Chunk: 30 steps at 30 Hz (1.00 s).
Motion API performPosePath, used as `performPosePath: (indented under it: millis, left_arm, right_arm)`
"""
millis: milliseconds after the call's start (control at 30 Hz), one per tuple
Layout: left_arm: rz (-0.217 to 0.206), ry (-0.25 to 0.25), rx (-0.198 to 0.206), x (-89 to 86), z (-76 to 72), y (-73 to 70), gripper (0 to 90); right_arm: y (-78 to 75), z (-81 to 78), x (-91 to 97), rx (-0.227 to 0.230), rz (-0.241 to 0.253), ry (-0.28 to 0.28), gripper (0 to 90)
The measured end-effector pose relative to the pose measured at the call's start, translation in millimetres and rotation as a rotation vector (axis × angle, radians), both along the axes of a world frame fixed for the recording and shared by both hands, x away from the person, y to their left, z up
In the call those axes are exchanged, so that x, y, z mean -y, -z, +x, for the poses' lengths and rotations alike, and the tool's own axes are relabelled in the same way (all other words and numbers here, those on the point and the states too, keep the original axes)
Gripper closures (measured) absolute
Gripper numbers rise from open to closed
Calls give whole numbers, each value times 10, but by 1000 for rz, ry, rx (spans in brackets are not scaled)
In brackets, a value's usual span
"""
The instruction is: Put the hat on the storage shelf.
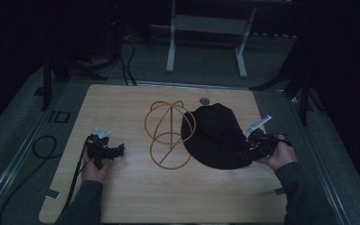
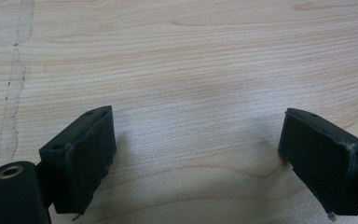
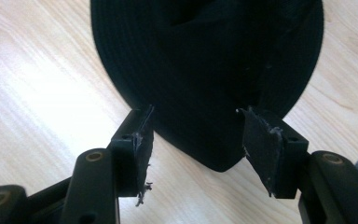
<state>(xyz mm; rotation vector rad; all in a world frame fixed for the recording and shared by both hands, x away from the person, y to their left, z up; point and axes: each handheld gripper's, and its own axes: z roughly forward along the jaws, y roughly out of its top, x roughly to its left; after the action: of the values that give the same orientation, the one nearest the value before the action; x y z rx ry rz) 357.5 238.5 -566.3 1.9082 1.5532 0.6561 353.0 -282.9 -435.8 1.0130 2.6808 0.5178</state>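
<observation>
A black brimmed hat [image 1: 215,133] lies on the wooden table [image 1: 122,197], right of centre. Beside it on the left stands a golden wire hat stand [image 1: 168,133], with the hat's left edge against its loops. My right gripper [image 1: 246,152] is at the hat's right brim. In the right gripper view the gripper [image 3: 196,144] stands open, the hat's brim [image 3: 205,70] reaches between the pads, and neither pad presses on it. My left gripper [image 1: 117,150] rests at the table's left side. It is open [image 2: 196,154] over bare wood, with nothing between its pads.
A round grommet [image 1: 205,101] sits near the table's far edge. A black cable [image 1: 42,147] loops on the grey floor to the left. White legs of a desk frame [image 1: 171,47] stand behind the table. Bare wood [image 1: 178,192] runs along the near side.
</observation>
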Motion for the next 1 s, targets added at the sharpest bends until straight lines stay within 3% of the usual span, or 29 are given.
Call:
performPosePath:
  millis: [300, 667, 1000]
  left_arm:
    - [0, 0, 0, 0, 0, 0, 113]
    - [-2, -2, 2, 2, 1, 1, 113]
    - [-1, 0, 0, 0, 0, 0, 113]
  right_arm:
    - [-94, 167, -22, 15, -25, 16, 403]
    - [-162, 455, -139, -38, -46, 27, 296]
    - [-154, 642, -330, -56, -87, 11, 239]
